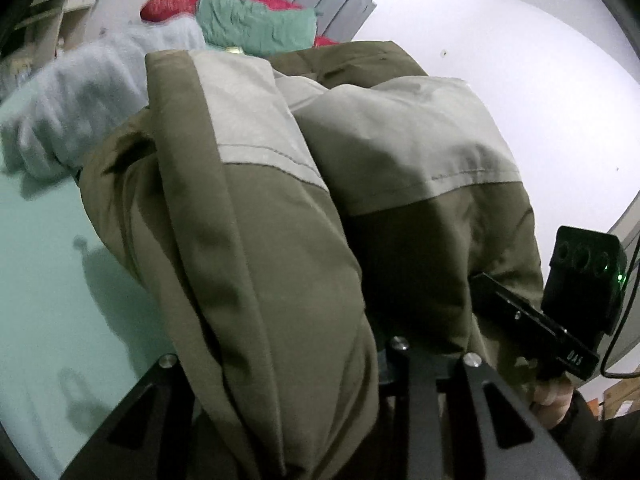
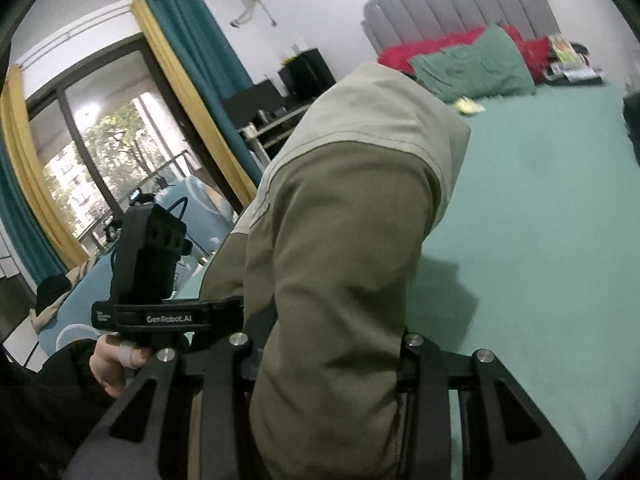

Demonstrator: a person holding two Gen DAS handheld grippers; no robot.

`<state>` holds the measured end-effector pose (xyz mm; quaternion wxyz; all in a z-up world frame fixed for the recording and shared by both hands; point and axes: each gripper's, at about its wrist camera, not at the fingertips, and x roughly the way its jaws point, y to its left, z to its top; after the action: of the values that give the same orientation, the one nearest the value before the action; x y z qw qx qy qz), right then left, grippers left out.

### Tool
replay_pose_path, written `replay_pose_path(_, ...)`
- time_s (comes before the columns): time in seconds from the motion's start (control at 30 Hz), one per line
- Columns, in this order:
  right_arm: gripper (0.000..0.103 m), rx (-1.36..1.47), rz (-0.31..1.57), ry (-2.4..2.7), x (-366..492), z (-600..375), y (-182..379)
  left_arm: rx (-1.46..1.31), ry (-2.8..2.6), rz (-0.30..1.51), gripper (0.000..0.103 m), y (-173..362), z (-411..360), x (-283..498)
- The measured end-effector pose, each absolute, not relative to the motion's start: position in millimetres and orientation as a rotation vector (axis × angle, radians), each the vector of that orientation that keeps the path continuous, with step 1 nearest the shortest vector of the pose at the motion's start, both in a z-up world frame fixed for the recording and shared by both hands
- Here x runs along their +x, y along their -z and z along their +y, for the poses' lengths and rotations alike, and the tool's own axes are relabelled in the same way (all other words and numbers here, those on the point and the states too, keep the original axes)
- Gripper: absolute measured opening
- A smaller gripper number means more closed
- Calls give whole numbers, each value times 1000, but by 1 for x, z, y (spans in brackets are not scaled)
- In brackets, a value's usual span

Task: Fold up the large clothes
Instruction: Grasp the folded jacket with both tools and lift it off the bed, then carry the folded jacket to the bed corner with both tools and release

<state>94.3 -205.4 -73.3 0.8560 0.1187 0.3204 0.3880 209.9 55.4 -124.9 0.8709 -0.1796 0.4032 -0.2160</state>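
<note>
An olive and beige jacket hangs bunched in front of the left wrist camera, lifted off the mint-green bed sheet. My left gripper is shut on its lower olive fabric, which hides the fingertips. In the right wrist view the same jacket rises as a folded column, with my right gripper shut on it low down. Each view also shows the other gripper beside the jacket: the right one and the left one, each held by a hand.
A pale blue fluffy garment lies on the bed to the left. A green pillow and red blanket rest against the grey headboard. A glass door with teal and yellow curtains stands left of the bed.
</note>
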Motion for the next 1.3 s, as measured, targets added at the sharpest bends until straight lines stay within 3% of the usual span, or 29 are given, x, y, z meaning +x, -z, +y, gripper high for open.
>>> replay_pose_path(0.37, 35, 283, 566, -974, 99, -100, 43, -340, 291, 720, 30, 63, 147, 175)
replay_pose_path(0.77, 35, 564, 661, -1058, 143, 57, 80, -203, 99, 715, 30, 36, 269, 179)
replay_pose_path(0.8, 36, 593, 691, -1045, 150, 69, 91, -209, 85, 740, 31, 44, 283, 185)
replay_pose_path(0.87, 45, 611, 770, -1000, 163, 97, 115, -238, 28, 824, 49, 63, 325, 200)
replay_pose_path(0.93, 66, 549, 918, -902, 175, 126, 154, -271, -109, 940, 64, 104, 370, 204)
replay_pose_path(1.0, 72, 472, 1061, -785, 184, 141, 193, -344, -183, 1022, 66, 144, 396, 200)
replay_pose_path(1.07, 77, 489, 1044, -799, 185, 137, 205, -399, -205, 1041, 72, 167, 407, 196)
replay_pose_path(1.17, 81, 402, 1009, -830, 188, 138, 198, -422, -215, 965, 81, 172, 414, 188)
replay_pose_path(1.3, 85, 347, 1015, -787, 191, 136, 187, -413, -350, 902, 85, 175, 436, 173)
